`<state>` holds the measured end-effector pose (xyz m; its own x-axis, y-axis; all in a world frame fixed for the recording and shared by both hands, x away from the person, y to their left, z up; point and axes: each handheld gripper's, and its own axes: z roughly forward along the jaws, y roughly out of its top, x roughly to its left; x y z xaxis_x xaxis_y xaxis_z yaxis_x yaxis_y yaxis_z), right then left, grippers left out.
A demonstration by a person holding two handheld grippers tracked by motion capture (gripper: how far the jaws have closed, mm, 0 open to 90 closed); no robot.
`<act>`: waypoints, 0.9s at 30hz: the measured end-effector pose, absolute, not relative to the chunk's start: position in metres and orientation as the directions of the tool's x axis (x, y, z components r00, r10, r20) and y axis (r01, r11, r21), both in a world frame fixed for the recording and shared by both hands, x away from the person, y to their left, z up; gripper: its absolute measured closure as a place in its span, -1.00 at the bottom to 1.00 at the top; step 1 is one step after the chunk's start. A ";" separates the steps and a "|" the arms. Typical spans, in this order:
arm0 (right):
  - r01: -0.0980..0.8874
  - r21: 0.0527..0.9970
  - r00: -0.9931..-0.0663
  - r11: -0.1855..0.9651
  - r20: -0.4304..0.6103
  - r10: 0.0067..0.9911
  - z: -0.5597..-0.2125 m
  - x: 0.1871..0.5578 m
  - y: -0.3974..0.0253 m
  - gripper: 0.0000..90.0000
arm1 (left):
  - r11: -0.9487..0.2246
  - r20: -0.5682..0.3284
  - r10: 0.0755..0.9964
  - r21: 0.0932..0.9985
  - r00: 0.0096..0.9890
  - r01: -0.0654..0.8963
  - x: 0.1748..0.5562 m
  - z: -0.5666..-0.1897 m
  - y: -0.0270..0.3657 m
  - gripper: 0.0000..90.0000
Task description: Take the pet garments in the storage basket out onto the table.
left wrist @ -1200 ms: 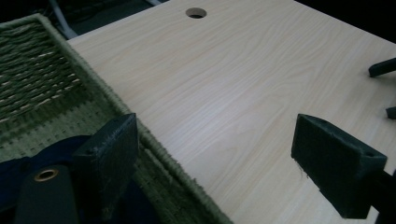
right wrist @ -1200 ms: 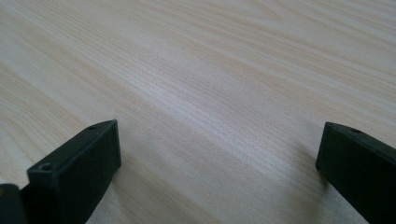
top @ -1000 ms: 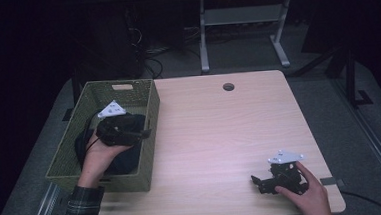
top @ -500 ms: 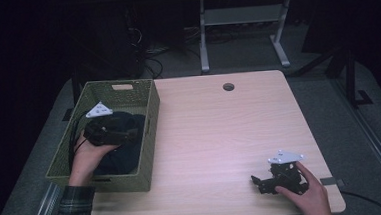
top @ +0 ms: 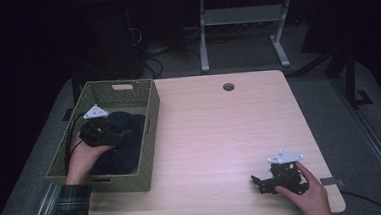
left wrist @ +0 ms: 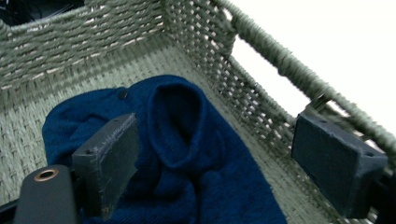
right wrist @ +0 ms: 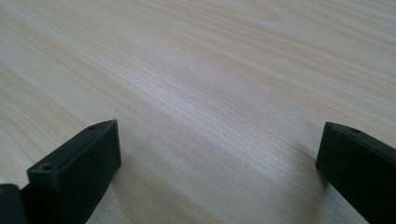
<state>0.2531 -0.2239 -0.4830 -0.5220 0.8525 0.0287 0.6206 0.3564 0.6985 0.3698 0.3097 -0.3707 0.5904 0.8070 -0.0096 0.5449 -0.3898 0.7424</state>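
Observation:
A green woven basket (top: pixel 150 97) stands at the table's left edge, its wall (left wrist: pixel 93 32) close in the left gripper view. Inside lies a dark blue knitted garment (top: pixel 126 151), bunched up with a rounded fold (left wrist: pixel 175 116). My left gripper (top: pixel 122 137) hangs inside the basket just above the garment, open, its jaws wide on either side of the fold (left wrist: pixel 217 158). My right gripper (top: pixel 257 181) rests low at the table's front right, open, with bare wood between its jaws (right wrist: pixel 217 158).
The light wooden table (top: pixel 220 130) has a round cable hole (top: pixel 228 86) near its far edge. A metal desk frame (top: pixel 238 19) and cables stand on the dark floor beyond.
My left gripper has drawn back to the left and deeper into the basket, over the blue garment. The right gripper has stayed where it was.

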 end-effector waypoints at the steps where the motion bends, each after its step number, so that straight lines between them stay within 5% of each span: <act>1: 0.621 0.698 -0.522 0.357 0.029 0.852 -0.483 0.253 -0.224 -1.00 | -0.389 -0.008 0.810 0.741 0.587 0.547 0.370 -0.372 0.310 -0.67; 27: 0.621 0.698 -0.522 0.357 0.029 0.852 -0.483 0.253 -0.224 -1.00 | -0.429 -0.031 0.824 0.617 0.566 0.659 0.384 -0.405 0.319 -0.67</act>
<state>0.2531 -0.2239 -0.4830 -0.5220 0.8525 0.0286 0.6205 0.3566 0.6984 0.3839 0.3190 -0.4051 0.5656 0.8241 -0.0305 0.6591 -0.4294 0.6174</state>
